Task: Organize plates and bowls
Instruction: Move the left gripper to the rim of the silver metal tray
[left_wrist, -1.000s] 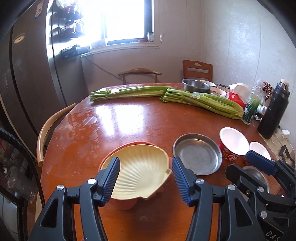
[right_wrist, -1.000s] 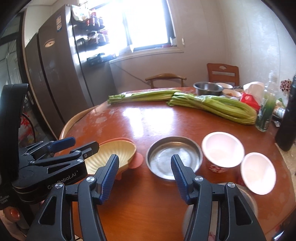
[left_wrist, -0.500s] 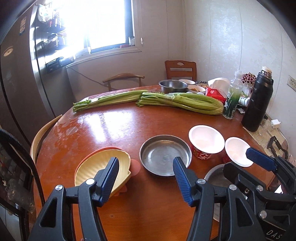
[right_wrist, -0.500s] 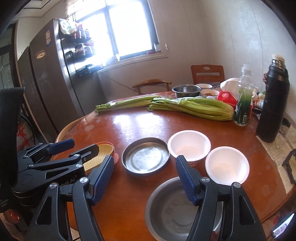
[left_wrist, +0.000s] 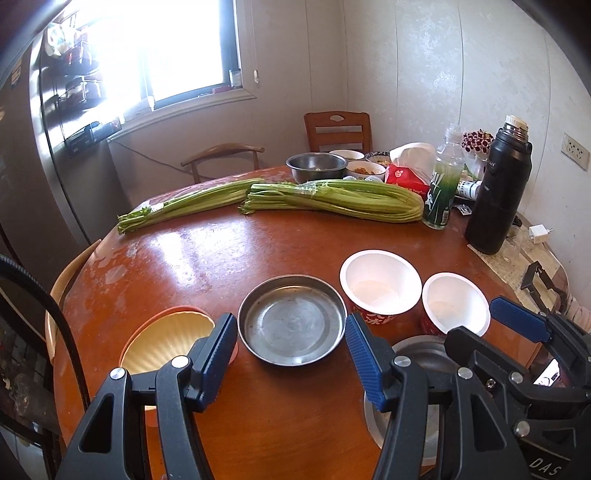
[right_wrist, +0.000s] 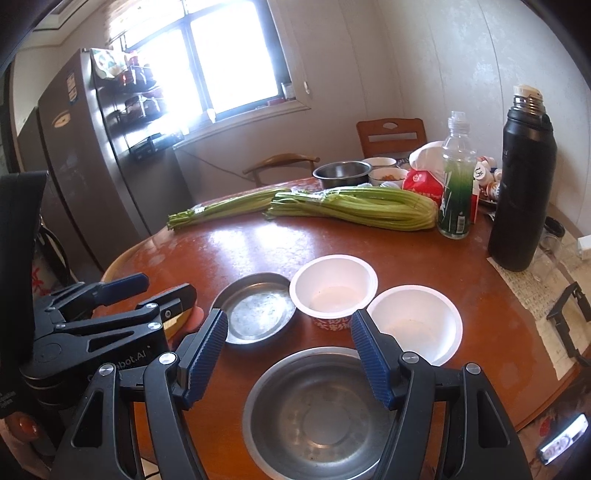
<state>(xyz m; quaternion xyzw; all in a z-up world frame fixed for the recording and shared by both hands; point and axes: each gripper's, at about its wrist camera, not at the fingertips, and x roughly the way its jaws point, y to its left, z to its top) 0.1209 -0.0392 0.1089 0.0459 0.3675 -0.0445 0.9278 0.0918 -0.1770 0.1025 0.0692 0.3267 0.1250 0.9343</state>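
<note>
The left gripper (left_wrist: 290, 356) is hovering with jaws spread and empty, the shell-shaped yellow dish (left_wrist: 166, 341) at its nine o'clock, the steel plate (left_wrist: 291, 319) at twelve. The right gripper (right_wrist: 288, 354), jaws just widened and holding nothing, is hanging over the steel bowl (right_wrist: 314, 417), two white paper bowls (right_wrist: 334, 286) at twelve.

On the round wooden table (left_wrist: 207, 258) stand two white paper bowls (left_wrist: 380, 282), side by side near the right edge. Two shallow steel dishes (left_wrist: 291, 321) sit toward the near edge, plus one steel bowl (left_wrist: 317, 166) at the far edge. One yellow shell-shaped plate (left_wrist: 166, 343) rests on one orange plate (left_wrist: 146, 332). Two celery bundles (left_wrist: 332, 199), one green bottle (left_wrist: 441, 192), one black flask (left_wrist: 496, 192).
</note>
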